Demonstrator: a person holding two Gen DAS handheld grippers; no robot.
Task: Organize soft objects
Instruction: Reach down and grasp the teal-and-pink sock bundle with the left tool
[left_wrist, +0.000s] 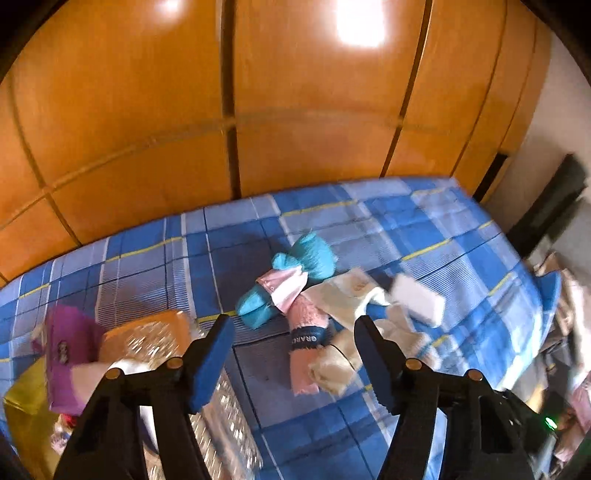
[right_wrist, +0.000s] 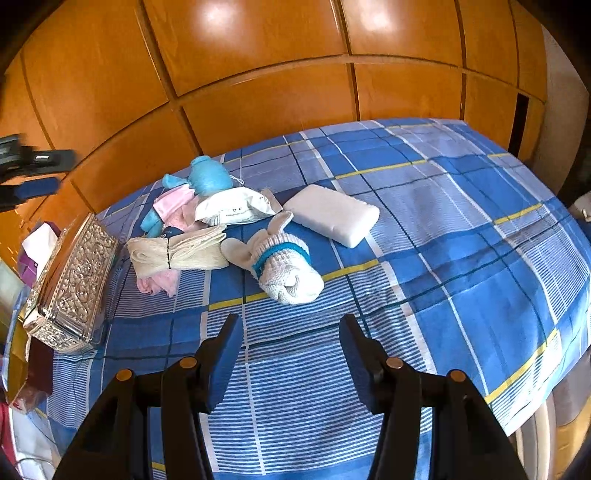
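Observation:
A heap of soft things lies on the blue plaid bedspread (right_wrist: 461, 236): a turquoise plush toy (right_wrist: 208, 175), a pink cloth (right_wrist: 173, 201), a white pouch (right_wrist: 236, 208), a cream rolled towel (right_wrist: 181, 251), a white knitted roll with a teal band (right_wrist: 286, 269) and a white foam block (right_wrist: 334, 214). My right gripper (right_wrist: 290, 321) hangs open just short of the knitted roll, holding nothing. In the left wrist view my left gripper (left_wrist: 293, 325) is open above the pink towel (left_wrist: 308, 321) and cream roll (left_wrist: 332, 365), apart from both. The turquoise toy (left_wrist: 310, 254) lies beyond.
An ornate silver box (right_wrist: 74, 280) stands at the bed's left edge, with a purple carton (left_wrist: 70, 343) and an orange packet (left_wrist: 147, 332) beside it. Orange wardrobe doors (right_wrist: 277, 92) rise behind the bed. The bedspread's right half is bare; clutter lies past the right edge.

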